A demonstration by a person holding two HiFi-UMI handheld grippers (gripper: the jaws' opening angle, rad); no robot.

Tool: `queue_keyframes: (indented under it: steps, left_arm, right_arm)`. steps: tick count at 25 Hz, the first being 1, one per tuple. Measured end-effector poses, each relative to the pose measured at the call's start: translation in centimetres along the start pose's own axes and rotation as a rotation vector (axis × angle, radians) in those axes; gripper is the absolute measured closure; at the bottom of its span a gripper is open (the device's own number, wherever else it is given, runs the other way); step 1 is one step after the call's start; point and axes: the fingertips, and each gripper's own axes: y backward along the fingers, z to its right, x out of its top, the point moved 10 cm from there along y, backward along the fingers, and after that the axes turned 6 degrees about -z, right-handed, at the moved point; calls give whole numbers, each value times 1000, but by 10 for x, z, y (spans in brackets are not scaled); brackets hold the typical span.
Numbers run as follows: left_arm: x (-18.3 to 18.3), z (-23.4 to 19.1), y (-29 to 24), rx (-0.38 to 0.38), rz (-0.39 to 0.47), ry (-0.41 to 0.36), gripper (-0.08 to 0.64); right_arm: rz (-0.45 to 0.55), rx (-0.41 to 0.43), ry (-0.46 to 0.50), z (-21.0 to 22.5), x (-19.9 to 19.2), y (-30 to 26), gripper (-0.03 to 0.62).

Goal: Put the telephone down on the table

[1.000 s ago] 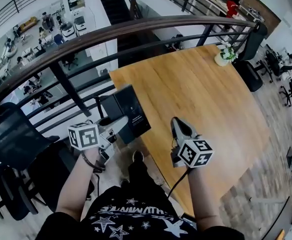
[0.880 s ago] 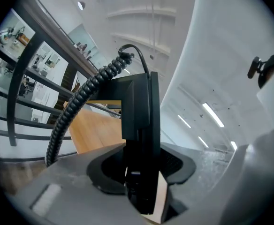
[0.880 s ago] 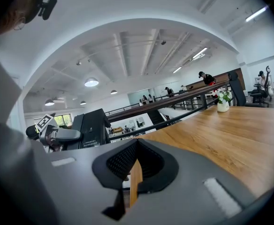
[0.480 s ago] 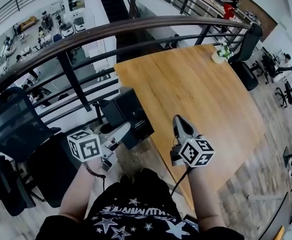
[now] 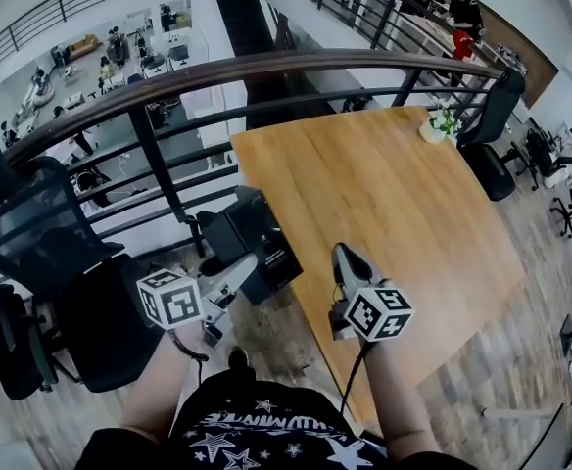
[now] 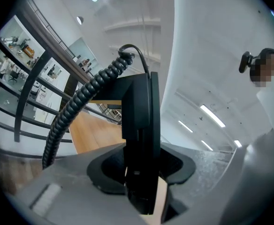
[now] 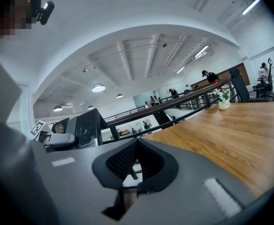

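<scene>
The left gripper [image 5: 239, 270] is clamped on 1 thin edge of the black telephone [image 5: 254, 235], which it holds in the air beside the near left edge of the table [image 5: 404, 204]. The right gripper [image 5: 346, 259] has its jaws together and is empty. Likely faults: the narrow grip lets the telephone pivot or slip, the coiled cord [image 6: 73, 116] snags the edge, or a short placement overhangs the floor.

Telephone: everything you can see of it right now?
The telephone is a black, boxy, matte plastic-looking unit with small pale print on one face. A black coiled cord arcs from its top and hangs down. The left tool is shut on its edge, holding it airborne beside the wooden table, not on it. Nothing else touches it.
</scene>
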Motion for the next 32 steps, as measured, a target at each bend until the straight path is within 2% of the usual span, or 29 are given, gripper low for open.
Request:
queue_keyframes:
  steps: [13,16,21,24,32]
  left_arm:
    - [-83,84,-6,52,84,-17,379]
    - [-102,111,1,81,98,4,379]
    - [-154,138,0,132,135,-22,379]
    - [-186,156,13,146,162,-13,379]
    - [-217,195,34,187,207,13,379]
  right_arm:
    - [-14,115,43,26,-24,87,591]
    - [-33,136,49,27,-26,112,591]
    - [-16,185,61,52,-54,151,592]
    - [-23,203,73,51,-71,177,591]
    - [-46,234,84,50,-79,216,591]
